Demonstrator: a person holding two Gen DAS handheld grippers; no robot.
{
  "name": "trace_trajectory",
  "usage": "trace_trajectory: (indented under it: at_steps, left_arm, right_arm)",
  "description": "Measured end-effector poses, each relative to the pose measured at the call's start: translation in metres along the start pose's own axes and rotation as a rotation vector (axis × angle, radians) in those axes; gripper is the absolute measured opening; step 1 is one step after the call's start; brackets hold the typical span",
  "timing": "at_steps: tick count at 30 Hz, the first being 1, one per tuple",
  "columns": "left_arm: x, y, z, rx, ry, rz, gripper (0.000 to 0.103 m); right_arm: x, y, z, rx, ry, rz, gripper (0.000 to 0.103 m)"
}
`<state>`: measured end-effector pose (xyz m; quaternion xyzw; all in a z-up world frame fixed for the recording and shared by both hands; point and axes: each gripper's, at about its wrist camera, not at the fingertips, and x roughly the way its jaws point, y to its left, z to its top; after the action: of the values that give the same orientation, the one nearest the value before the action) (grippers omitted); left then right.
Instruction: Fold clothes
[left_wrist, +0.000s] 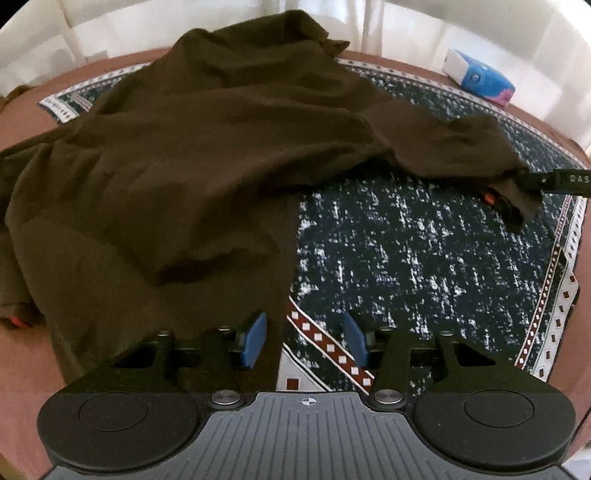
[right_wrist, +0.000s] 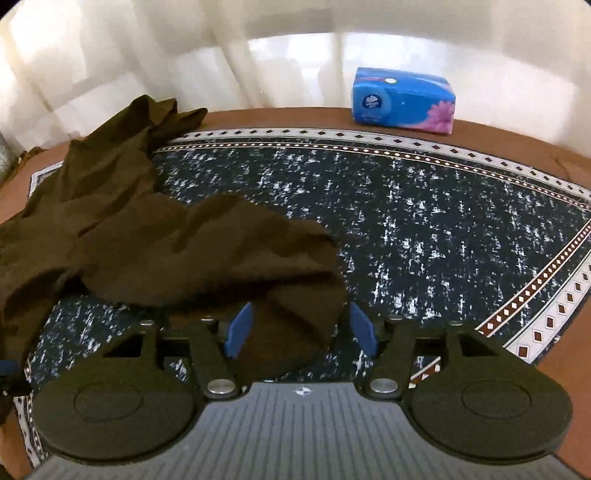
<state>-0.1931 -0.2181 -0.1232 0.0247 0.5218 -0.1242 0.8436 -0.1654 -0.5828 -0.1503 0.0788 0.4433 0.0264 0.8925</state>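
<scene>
left gripper (left_wrist: 304, 341): spread, shirt (left_wrist: 207, 147) hem just ahead-left | right gripper (right_wrist: 301, 328): spread, sleeve (right_wrist: 288, 295) between pads, not pinched | tip: close on sleeve end, fold it across body, keep cloth flat

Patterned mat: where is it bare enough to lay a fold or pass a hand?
Bare mat runs from the brown garment's right edge to the diamond border, with the tissue pack beyond it. The left side is crowded under bunched fabric, and the sleeve trails across.
</scene>
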Motion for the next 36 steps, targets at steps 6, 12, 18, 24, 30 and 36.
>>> trace_trajectory:
  at_steps: [6,12,18,24,30,36]
  left_arm:
    - [-0.001,0.015,0.004,-0.074,0.001,0.016,0.01]
    - [-0.001,0.023,0.007,-0.083,0.008,0.01,0.0]
    - [-0.035,0.024,0.016,-0.094,-0.055,-0.041,0.0]
    - [-0.092,0.011,0.035,-0.032,-0.15,-0.085,0.0]
    - [-0.132,-0.028,0.05,0.08,-0.2,-0.166,0.0]
    - [-0.151,-0.085,0.061,0.176,-0.202,-0.329,0.0]
  right_arm:
    - [0.014,0.0,-0.001,0.014,0.032,0.021,0.068]
    - [0.016,0.006,-0.001,-0.012,0.031,0.017,0.059]
    - [-0.003,0.003,0.01,0.005,-0.002,0.06,0.004]
    - [-0.056,0.005,0.039,-0.023,-0.162,0.134,0.003]
    - [-0.117,-0.014,0.091,-0.078,-0.384,0.103,0.003]
    - [-0.147,-0.052,0.132,-0.111,-0.488,-0.013,0.003]
